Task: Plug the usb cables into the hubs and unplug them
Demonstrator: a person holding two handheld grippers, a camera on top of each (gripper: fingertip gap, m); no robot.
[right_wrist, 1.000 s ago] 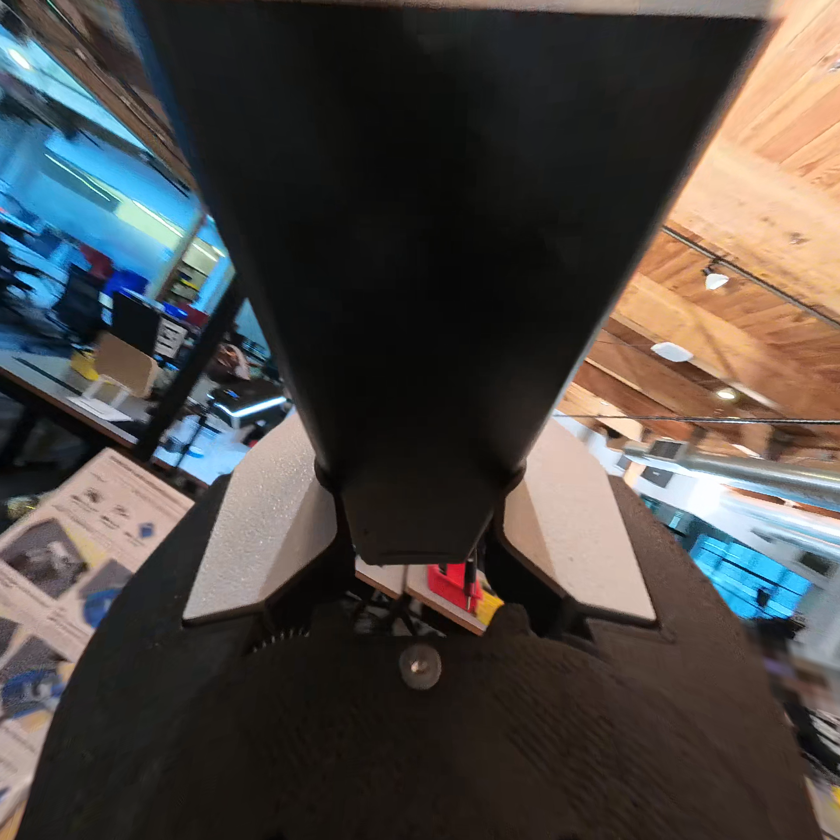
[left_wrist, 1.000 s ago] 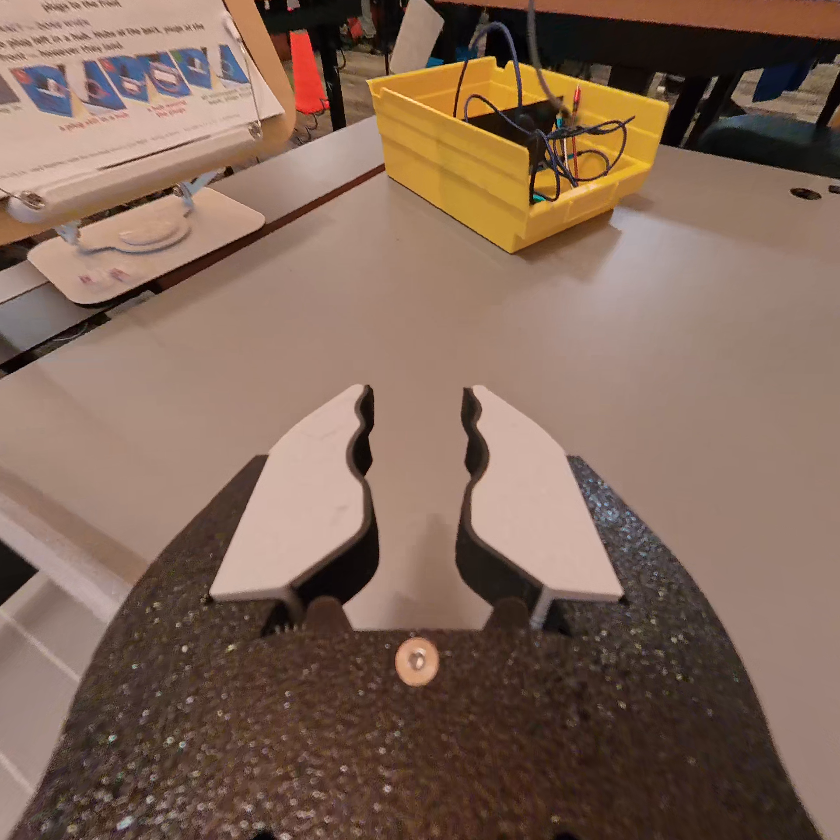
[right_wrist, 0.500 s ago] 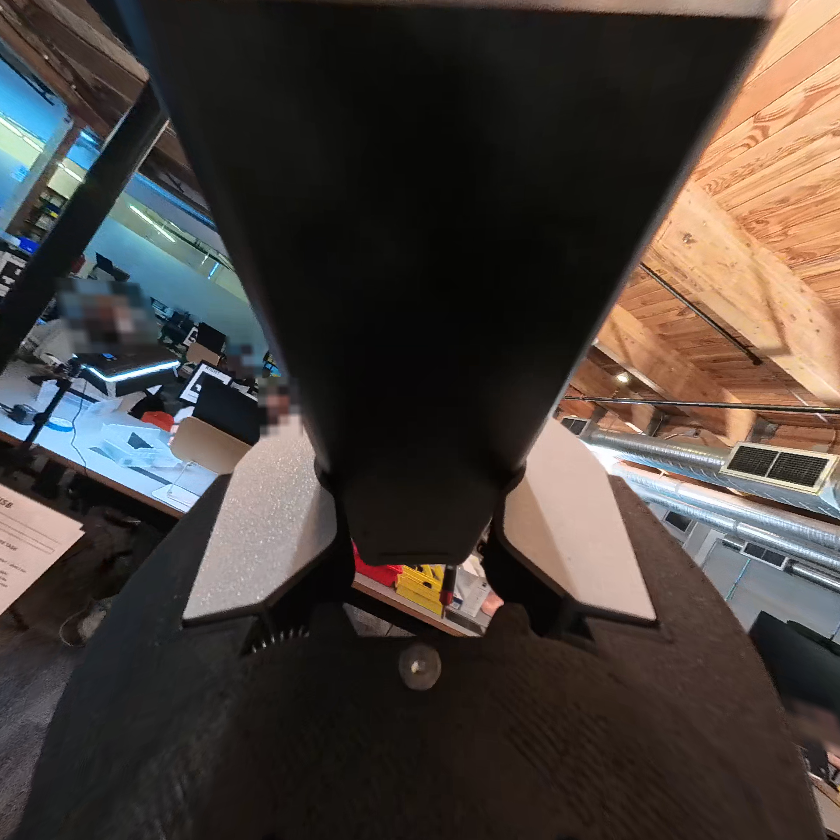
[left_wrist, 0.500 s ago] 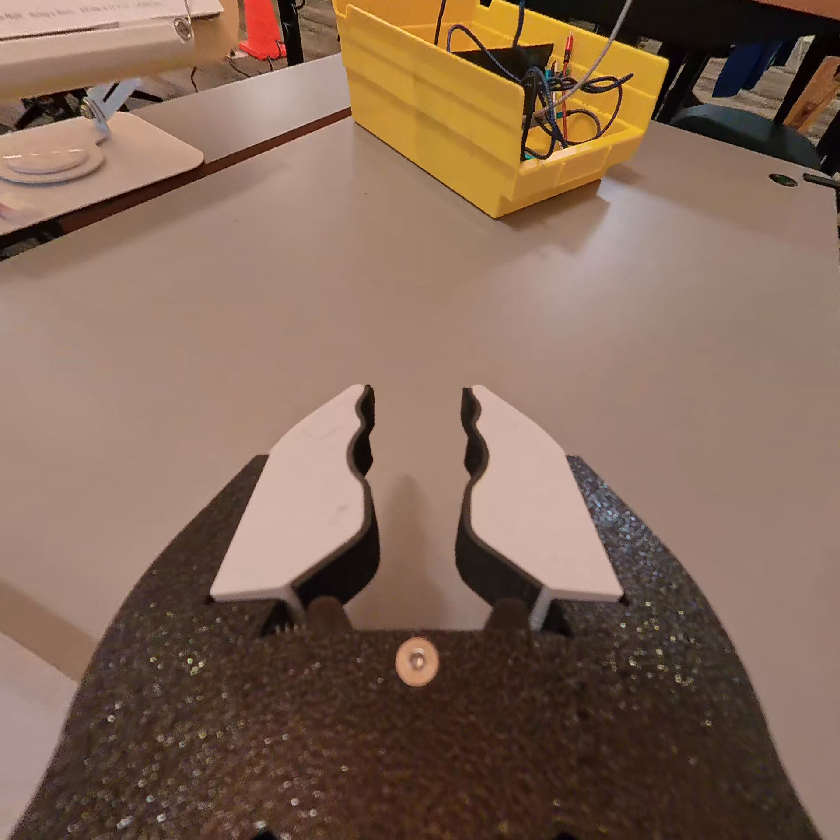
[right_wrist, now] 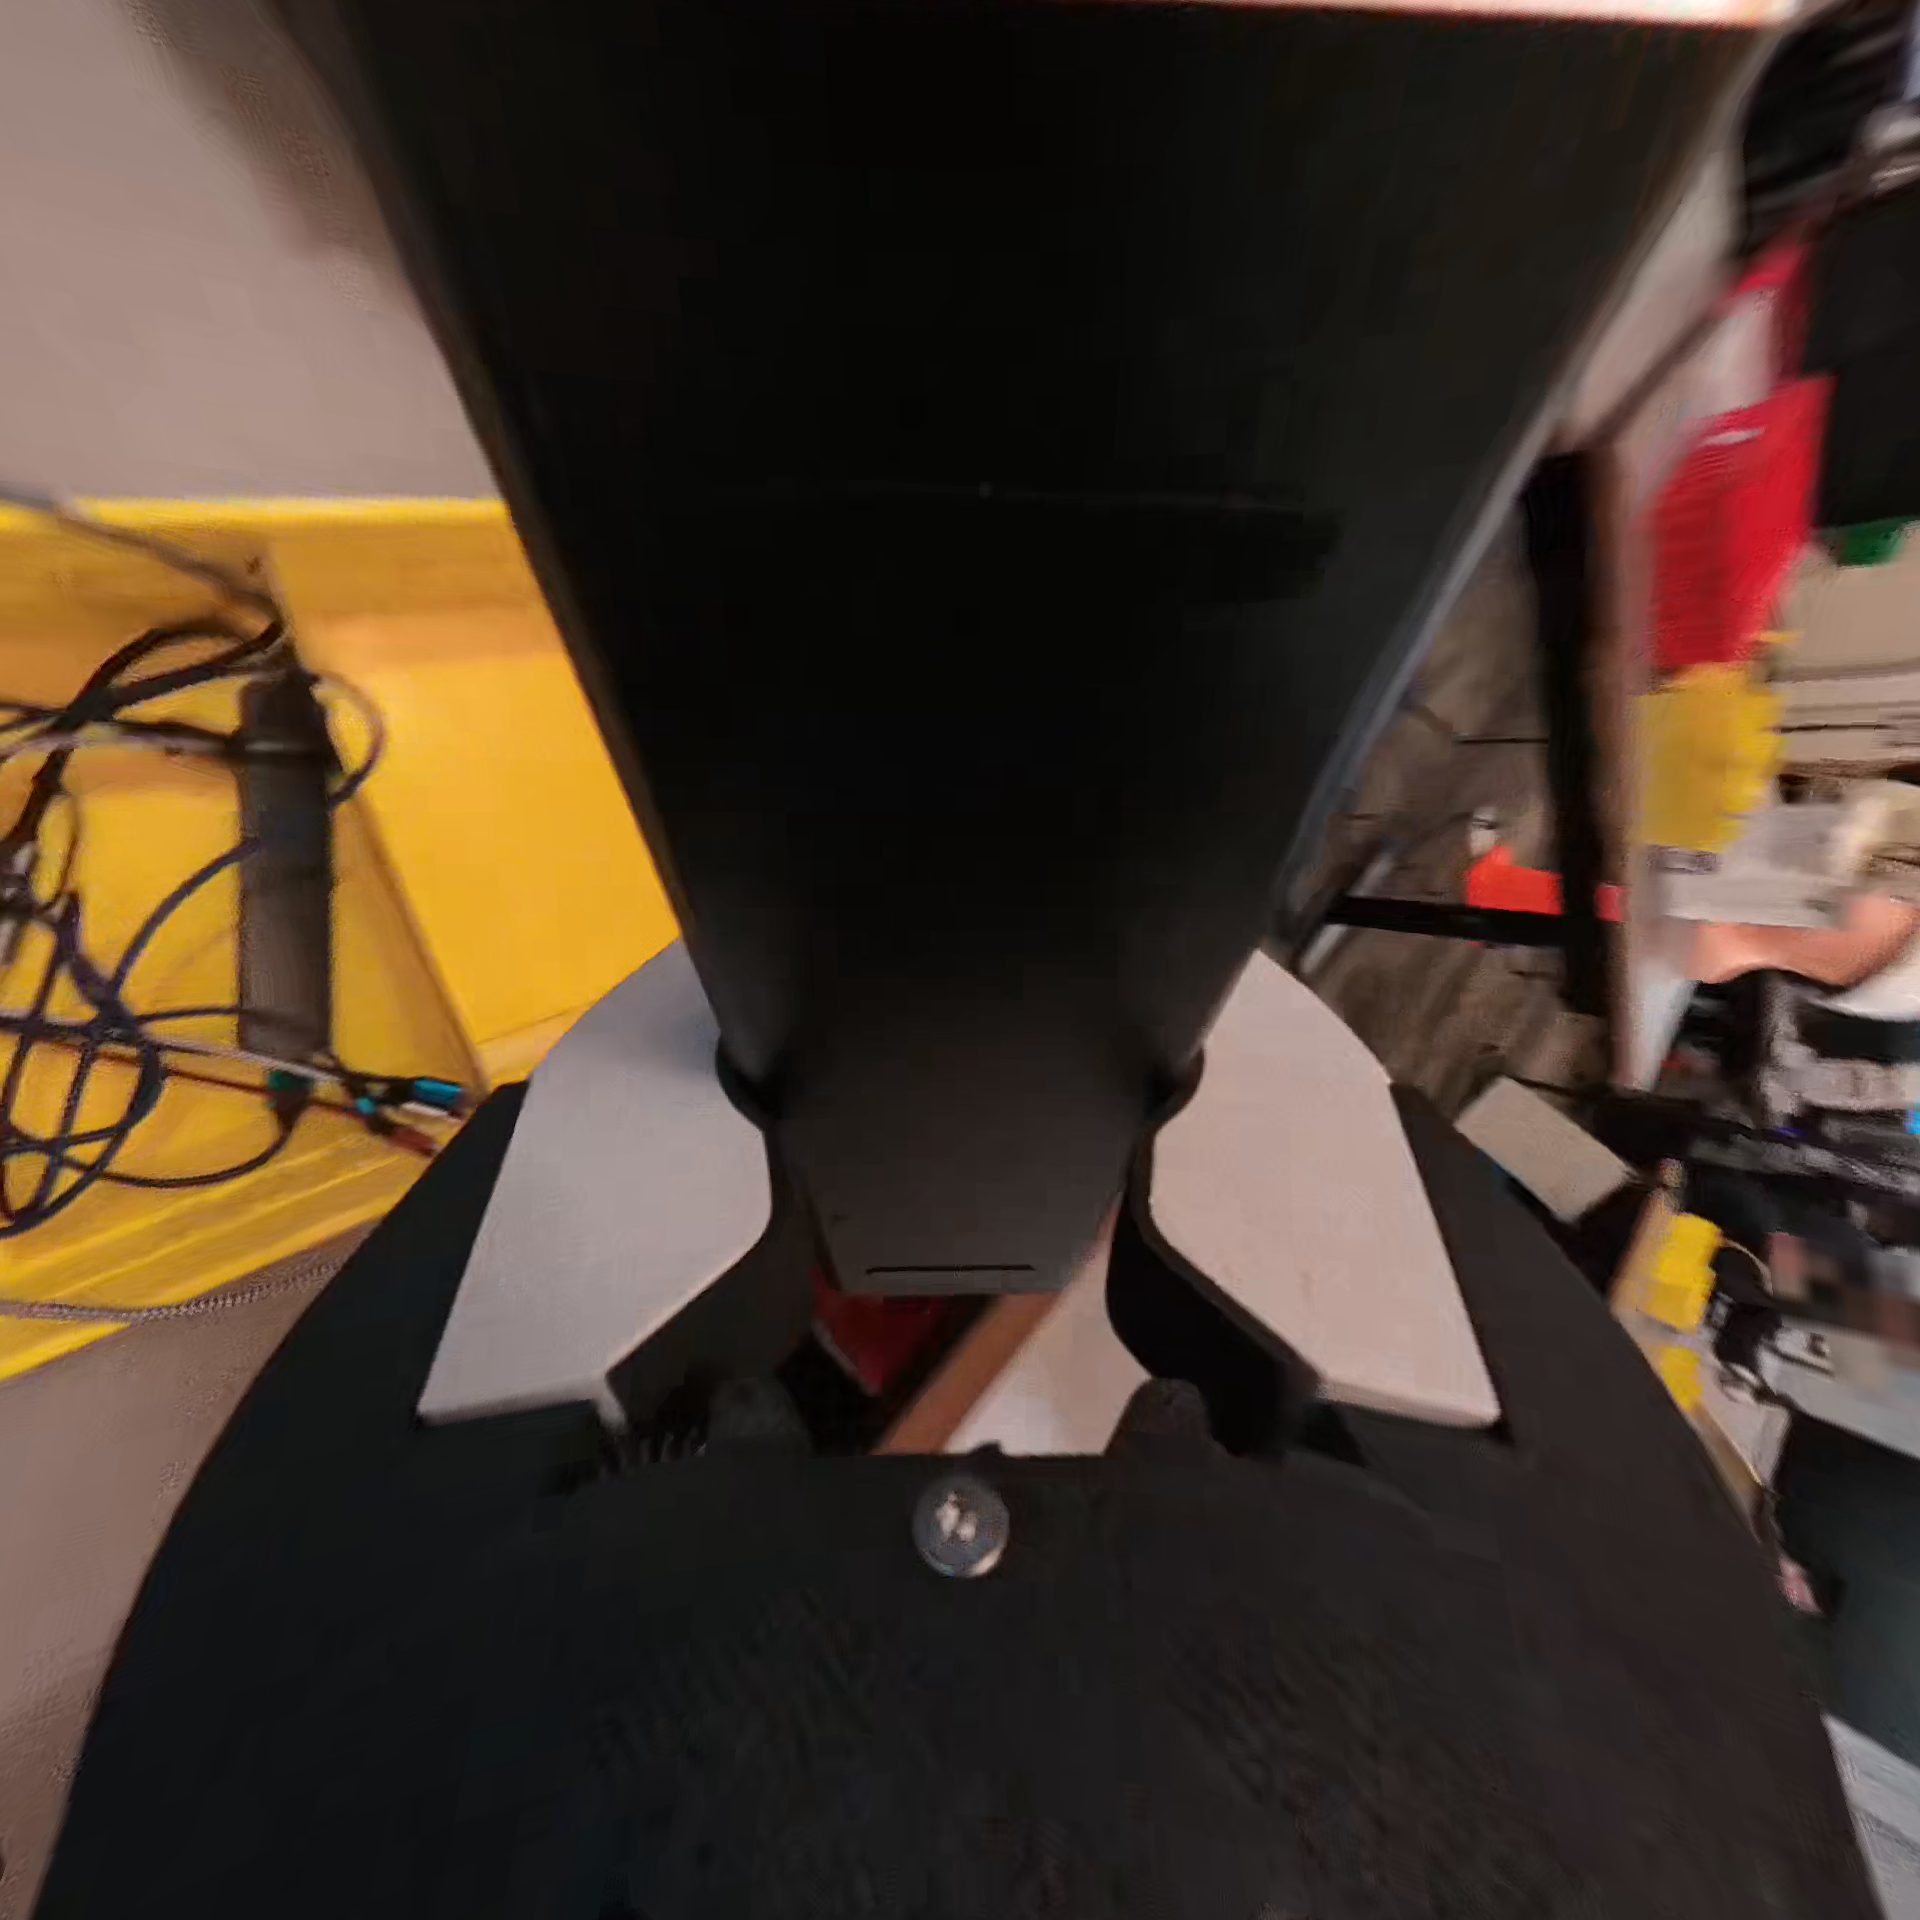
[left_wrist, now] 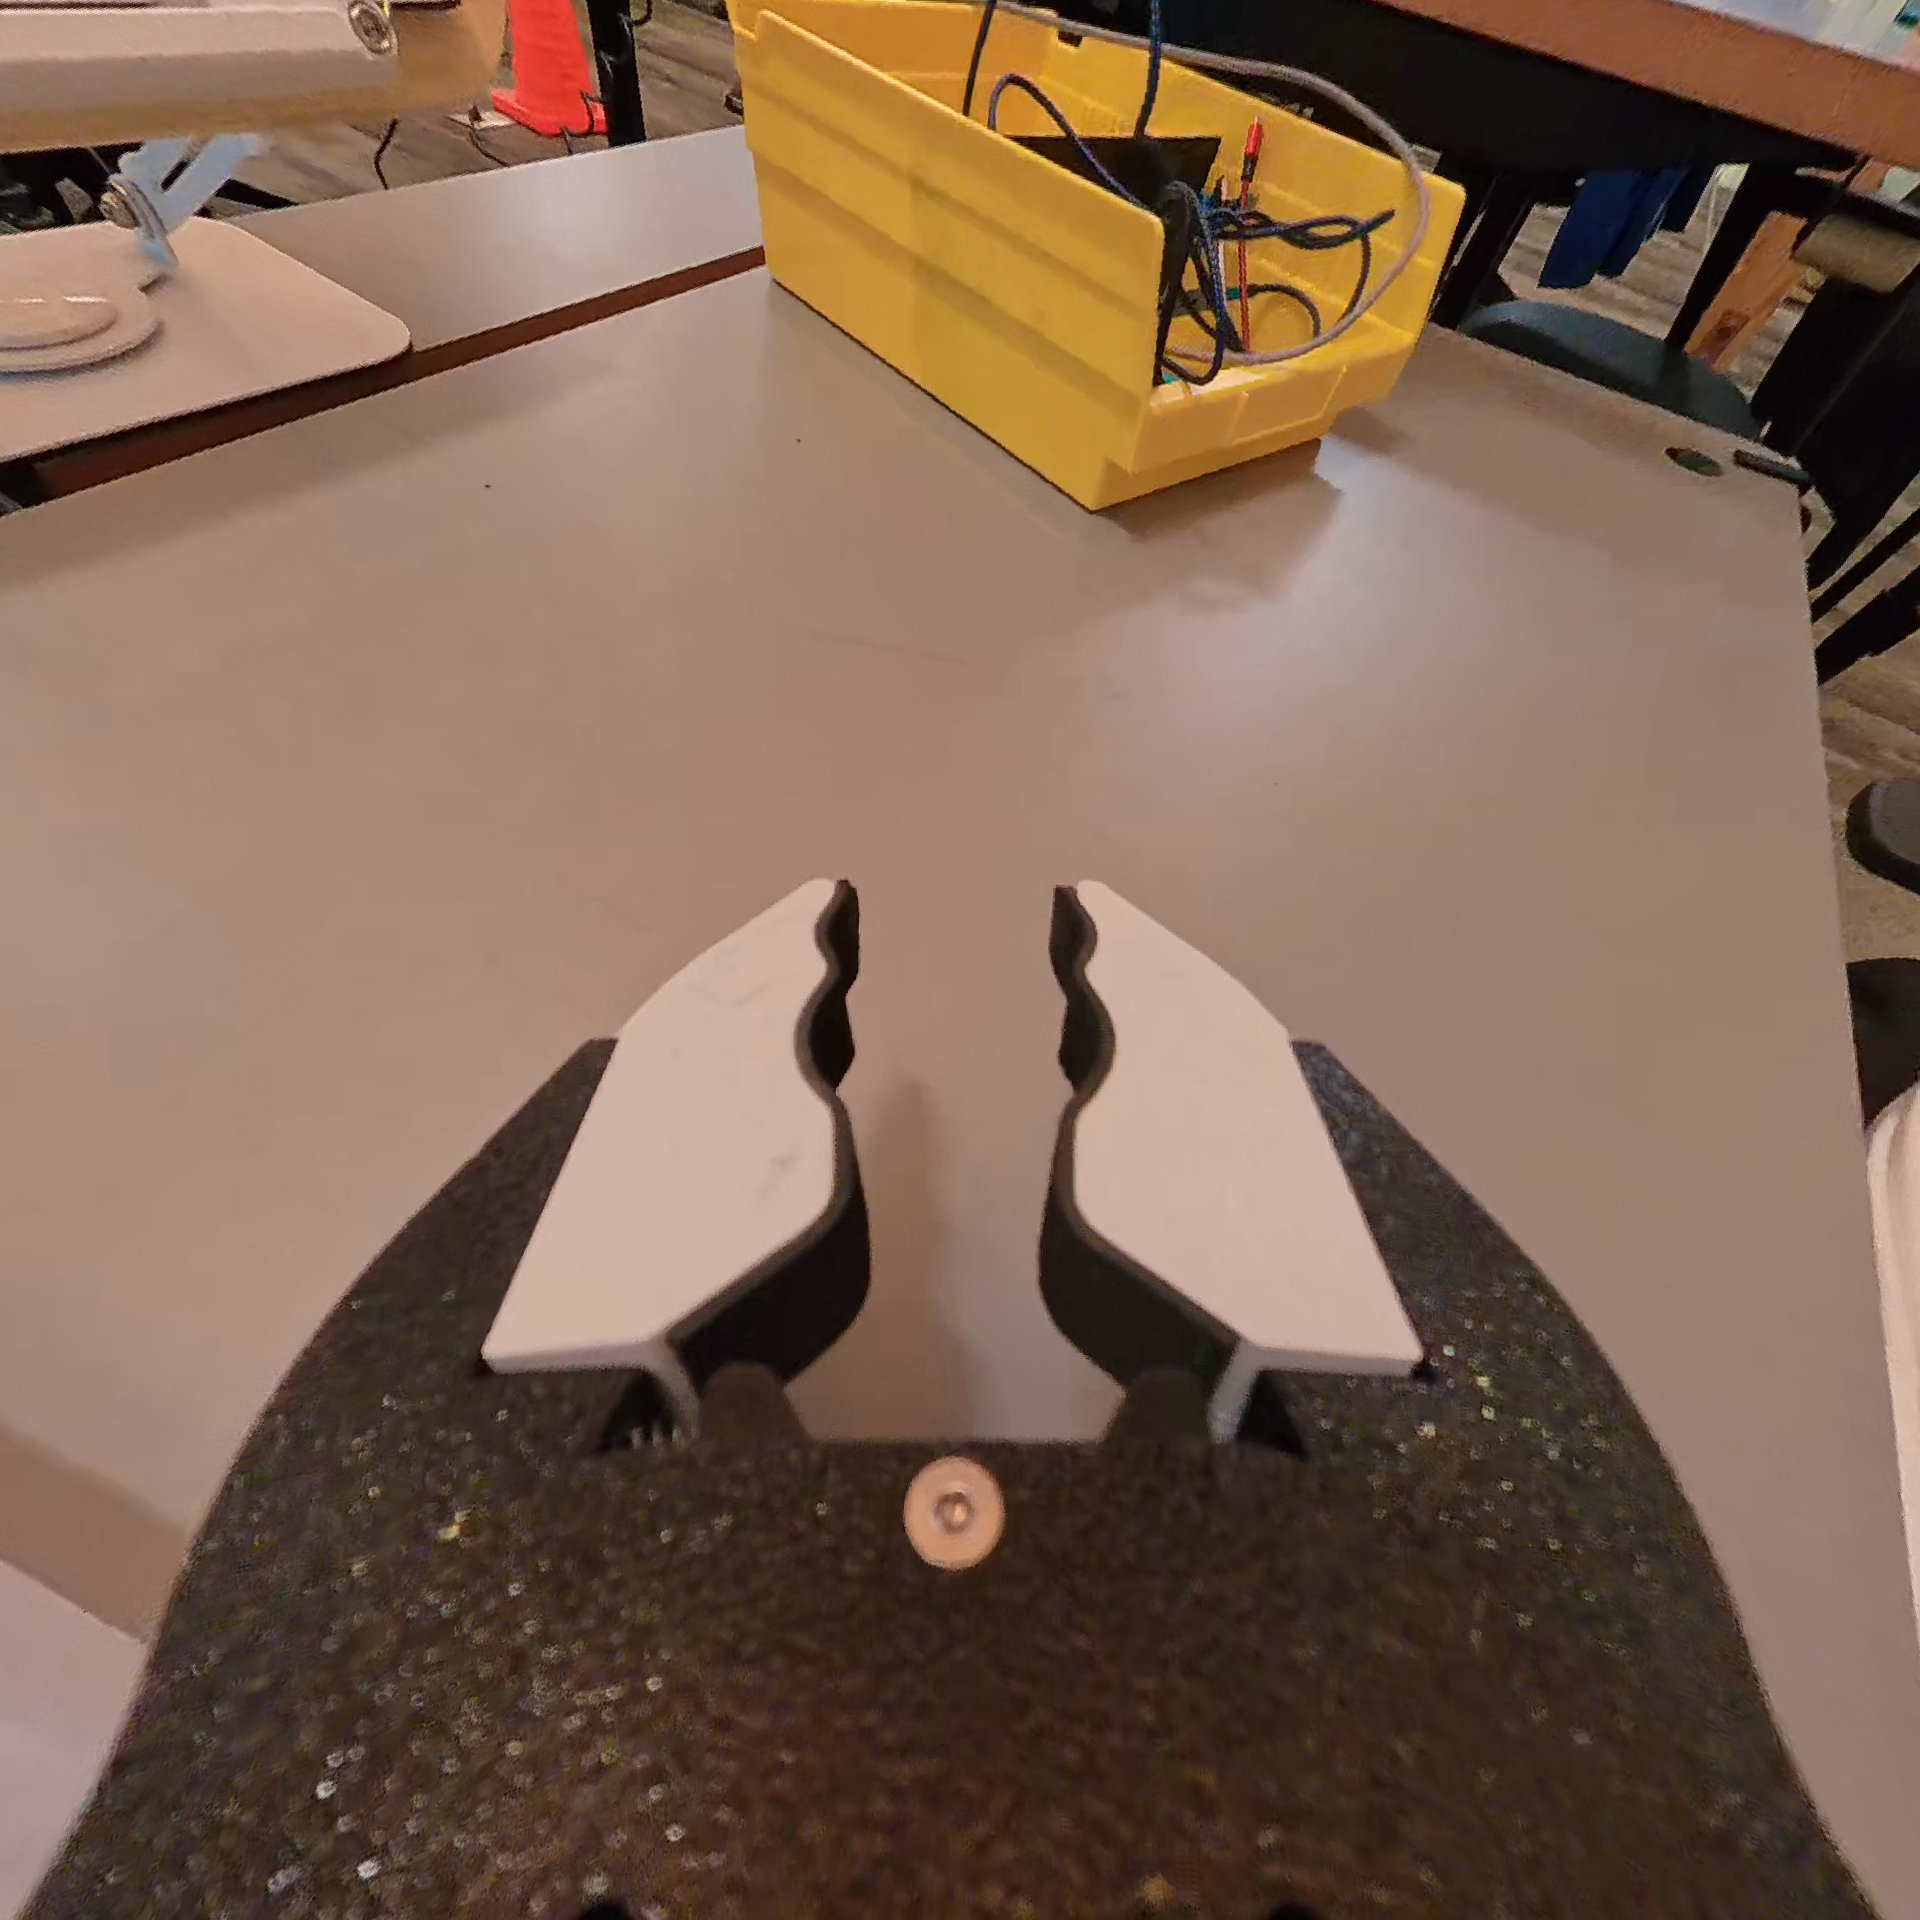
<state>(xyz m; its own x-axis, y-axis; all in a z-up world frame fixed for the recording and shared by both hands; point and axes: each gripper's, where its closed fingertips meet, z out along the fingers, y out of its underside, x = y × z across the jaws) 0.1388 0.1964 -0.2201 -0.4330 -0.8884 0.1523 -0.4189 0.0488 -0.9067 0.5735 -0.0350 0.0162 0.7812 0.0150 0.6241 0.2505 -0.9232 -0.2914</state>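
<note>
The left tongs (left_wrist: pixel 951 914) are hanging half open and empty over the bare counter (left_wrist: pixel 520 675); the right tongs (right_wrist: pixel 961 1101) are clamping a rigid black hub (right_wrist: pixel 956 520). Limp, tangled USB cables (left_wrist: pixel 1236 249) are lying in the yellow bin (left_wrist: pixel 997 281), upper frame; gripping a stiff plug looks best.

grey table (left_wrist: pixel 727 675), yellow bin (left_wrist: pixel 966 260) at far edge

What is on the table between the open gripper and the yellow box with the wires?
Nothing. In the left wrist view, only bare grey table lies between the left gripper and the yellow bin holding the cables.
</note>
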